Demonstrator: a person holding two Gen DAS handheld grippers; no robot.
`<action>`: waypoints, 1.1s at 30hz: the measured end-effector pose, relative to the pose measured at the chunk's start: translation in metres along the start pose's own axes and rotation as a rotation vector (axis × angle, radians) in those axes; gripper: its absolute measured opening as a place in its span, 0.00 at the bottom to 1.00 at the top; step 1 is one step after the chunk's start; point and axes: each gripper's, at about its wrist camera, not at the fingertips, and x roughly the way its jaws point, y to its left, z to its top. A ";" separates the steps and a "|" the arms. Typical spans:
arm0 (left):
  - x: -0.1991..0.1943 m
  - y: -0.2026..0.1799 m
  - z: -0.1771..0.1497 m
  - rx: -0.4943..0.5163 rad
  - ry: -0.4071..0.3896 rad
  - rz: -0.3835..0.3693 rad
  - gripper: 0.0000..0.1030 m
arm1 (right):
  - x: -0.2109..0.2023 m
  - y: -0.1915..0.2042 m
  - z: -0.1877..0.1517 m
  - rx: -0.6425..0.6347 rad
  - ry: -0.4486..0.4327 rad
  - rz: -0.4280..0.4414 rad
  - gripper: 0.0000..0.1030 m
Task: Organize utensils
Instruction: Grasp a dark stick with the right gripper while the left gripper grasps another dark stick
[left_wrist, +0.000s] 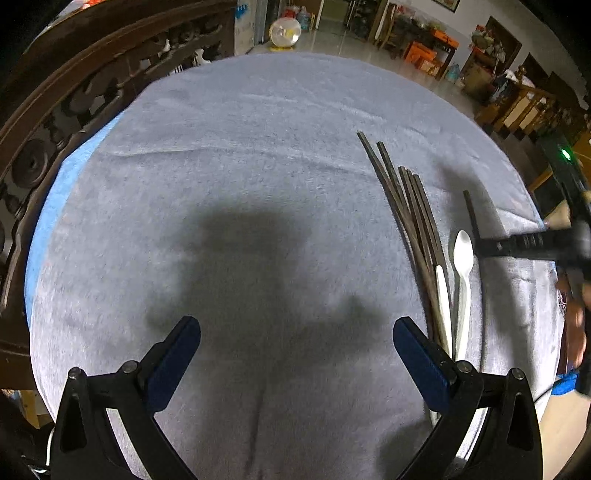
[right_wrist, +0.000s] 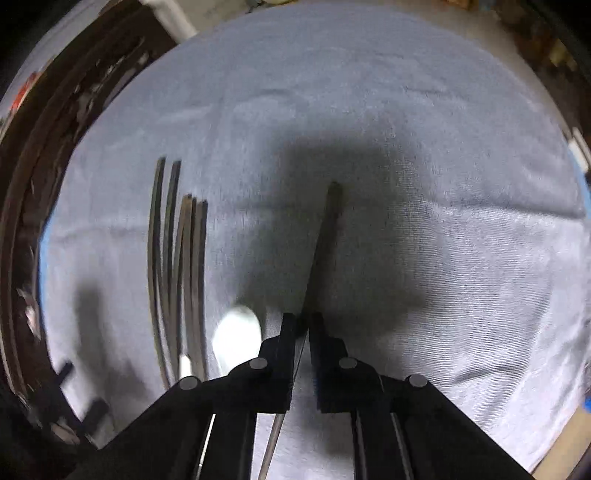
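Left gripper (left_wrist: 296, 332) sits nearest the lens in the left wrist view, fingers (left_wrist: 173, 362) spread wide apart at the bottom of frame, nothing between them. It points flat across the grey cloth (left_wrist: 240, 155), which covers the round table; its shadow falls mid-frame.

Right of centre in that view: a bundle of dark chopsticks (left_wrist: 406, 206) fans out toward upper centre, ends converging near the right finger. White spoon (left_wrist: 463, 258) lies just beside the bundle on its right, bowl pointing up-frame. A second white utensil (left_wrist: 443, 302) lies against the bundle; can't tell what kind.

Right gripper (left_wrist: 495, 248) enters from the right edge of the left wrist view, blurred, reaching sideways over the cloth. Its fingers are clamped on a single chopstick (left_wrist: 472, 218), which pokes up-frame past the tips.

Right wrist view: fingers (right_wrist: 288, 354) nearly together at bottom centre, pinching the single chopstick (right_wrist: 323, 243). It runs from bottom centre up to mid-frame, tilted slightly right. Can't tell if its far end touches the cloth (right_wrist: 443, 184). Bundle (right_wrist: 177, 258) sits left of centre, well apart from the held stick; spoon bowl (right_wrist: 238, 336) is between them, lower left, blurred.
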 end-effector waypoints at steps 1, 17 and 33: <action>0.002 -0.003 0.006 -0.005 0.019 -0.003 1.00 | -0.001 -0.002 -0.006 -0.023 0.011 -0.015 0.08; 0.070 -0.054 0.111 -0.158 0.336 -0.007 0.59 | -0.001 -0.043 -0.060 -0.046 0.008 0.023 0.08; 0.097 -0.063 0.141 0.049 0.455 0.103 0.06 | -0.008 -0.056 -0.050 -0.041 0.012 0.069 0.09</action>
